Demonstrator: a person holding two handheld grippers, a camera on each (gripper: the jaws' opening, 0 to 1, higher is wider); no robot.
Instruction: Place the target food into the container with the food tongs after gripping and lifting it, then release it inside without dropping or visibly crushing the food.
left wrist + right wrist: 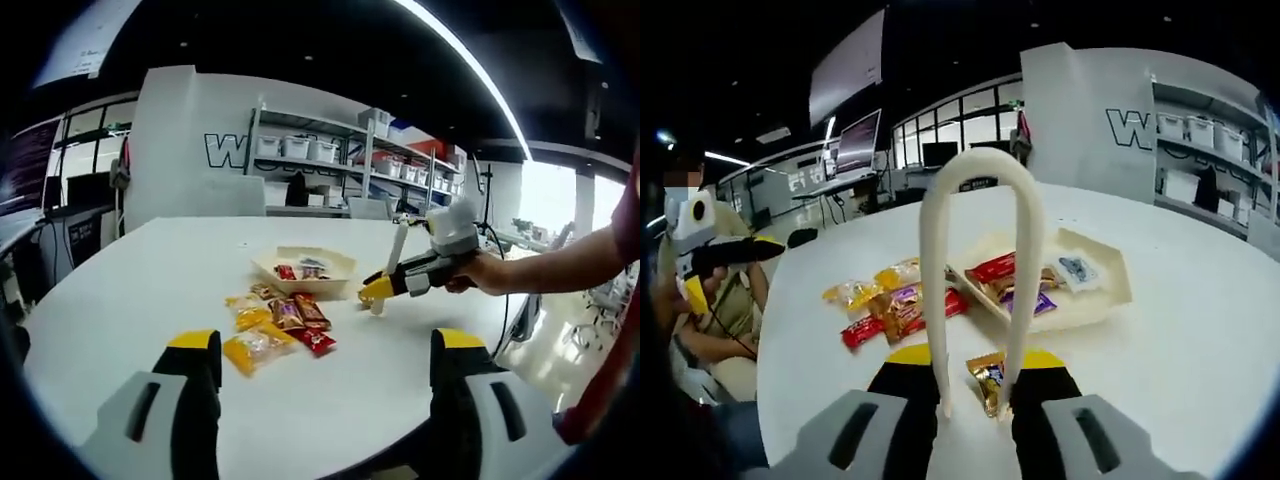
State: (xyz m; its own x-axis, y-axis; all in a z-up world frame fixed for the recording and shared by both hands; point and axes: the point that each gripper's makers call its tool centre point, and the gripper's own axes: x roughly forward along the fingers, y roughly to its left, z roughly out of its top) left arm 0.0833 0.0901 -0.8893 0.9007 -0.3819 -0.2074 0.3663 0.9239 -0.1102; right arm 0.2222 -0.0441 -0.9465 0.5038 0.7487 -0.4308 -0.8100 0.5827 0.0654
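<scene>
My right gripper (975,358) is shut on white food tongs (980,170), whose looped end points away from me. A gold snack packet (988,380) lies between the two tong tips, low over the white table (1200,340); I cannot tell whether it is pinched. Just beyond stands the cream container (1110,290) with several packets inside. In the left gripper view, the right gripper (378,288) and tongs (398,255) hover to the right of the container (330,262). My left gripper (325,345) is open with nothing in it, short of the loose packets (257,348).
Several loose snack packets (890,305) lie on the table left of the container. The person's arm (560,265) reaches in from the right. The left gripper (732,262) hangs off the table's left edge. Shelves with bins (330,150) and desks stand behind.
</scene>
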